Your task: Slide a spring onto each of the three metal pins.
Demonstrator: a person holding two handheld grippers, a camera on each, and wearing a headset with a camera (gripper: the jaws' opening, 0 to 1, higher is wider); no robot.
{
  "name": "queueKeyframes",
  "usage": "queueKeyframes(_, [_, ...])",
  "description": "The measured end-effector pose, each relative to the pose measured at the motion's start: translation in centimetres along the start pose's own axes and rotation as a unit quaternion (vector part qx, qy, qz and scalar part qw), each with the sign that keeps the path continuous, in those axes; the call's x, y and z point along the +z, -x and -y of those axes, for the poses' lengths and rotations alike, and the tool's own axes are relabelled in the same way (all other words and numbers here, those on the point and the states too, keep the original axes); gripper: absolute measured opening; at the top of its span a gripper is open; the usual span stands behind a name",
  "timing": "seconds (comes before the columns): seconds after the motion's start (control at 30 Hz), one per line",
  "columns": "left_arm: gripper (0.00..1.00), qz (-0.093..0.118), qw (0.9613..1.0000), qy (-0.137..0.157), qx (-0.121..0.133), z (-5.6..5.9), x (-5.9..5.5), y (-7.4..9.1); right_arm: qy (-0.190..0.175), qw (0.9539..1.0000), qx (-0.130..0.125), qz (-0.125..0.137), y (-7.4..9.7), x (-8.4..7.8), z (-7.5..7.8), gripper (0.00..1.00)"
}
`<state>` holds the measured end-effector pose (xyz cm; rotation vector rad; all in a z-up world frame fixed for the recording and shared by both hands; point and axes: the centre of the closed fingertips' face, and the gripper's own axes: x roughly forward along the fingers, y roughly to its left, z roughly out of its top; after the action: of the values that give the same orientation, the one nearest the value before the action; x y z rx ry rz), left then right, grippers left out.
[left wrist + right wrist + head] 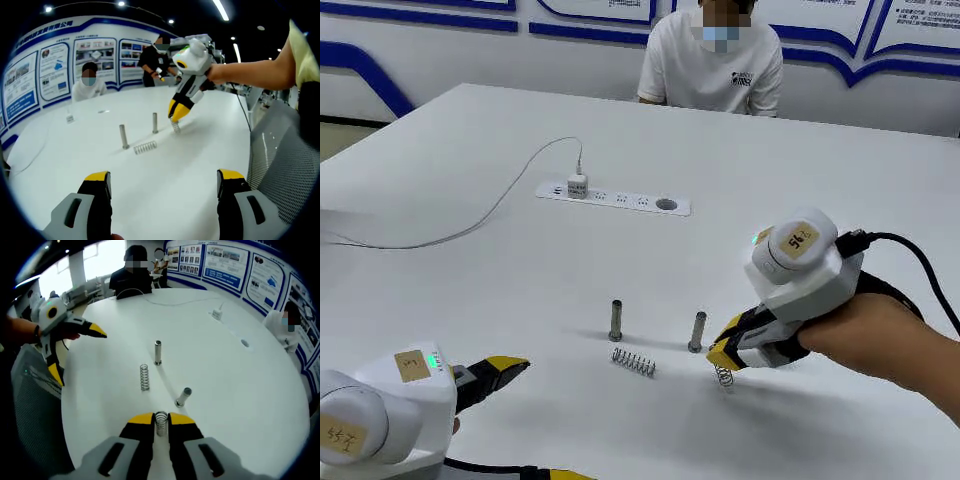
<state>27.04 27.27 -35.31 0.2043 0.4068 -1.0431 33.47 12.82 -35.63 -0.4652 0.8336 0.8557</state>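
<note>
I am pinching one spring (160, 422) between the jaws of my right gripper (161, 420). I am clamping it near its top so that most of the coils are hanging free below the tips, which leaves the open lower end clear to go over a pin. In the head view this spring is standing roughly upright just beside the foot of the near pin (697, 331), low over the table (520, 270). I cannot tell whether its bottom coil is touching the table. I am judging it too low to go on, because the pin's top is sitting above the spring's lower end. So I am going to need to lift, bring the bore over the pin and lower it straight. A light spring held by a few coils is likely to sway or buckle if it is catching the pin's rim.

The second spring (633, 361) is lying on its side in front of the two pins, closer to the far pin (616, 319) and touching neither, within reach of either gripper. Both pins are standing upright and bare, so no spring is on yet.

I am holding my left gripper (164, 176) well apart from the work, its jaws spread wide and gripping nothing, free for the lying spring.
</note>
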Motion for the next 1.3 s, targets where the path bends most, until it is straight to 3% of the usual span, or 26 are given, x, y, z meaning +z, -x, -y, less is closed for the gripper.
queueKeyframes(0.63, [0.89,0.004,1.0,-0.004,0.004,-0.4,0.4,0.2,-0.009,0.9991,-0.012,0.04,1.2,1.4,0.0,0.12])
queueKeyframes(1.3, [0.89,0.004,1.0,-0.004,0.004,-0.3,0.3,0.1,-0.014,0.9948,-0.032,0.095,3.1,3.9,0.7,0.12])
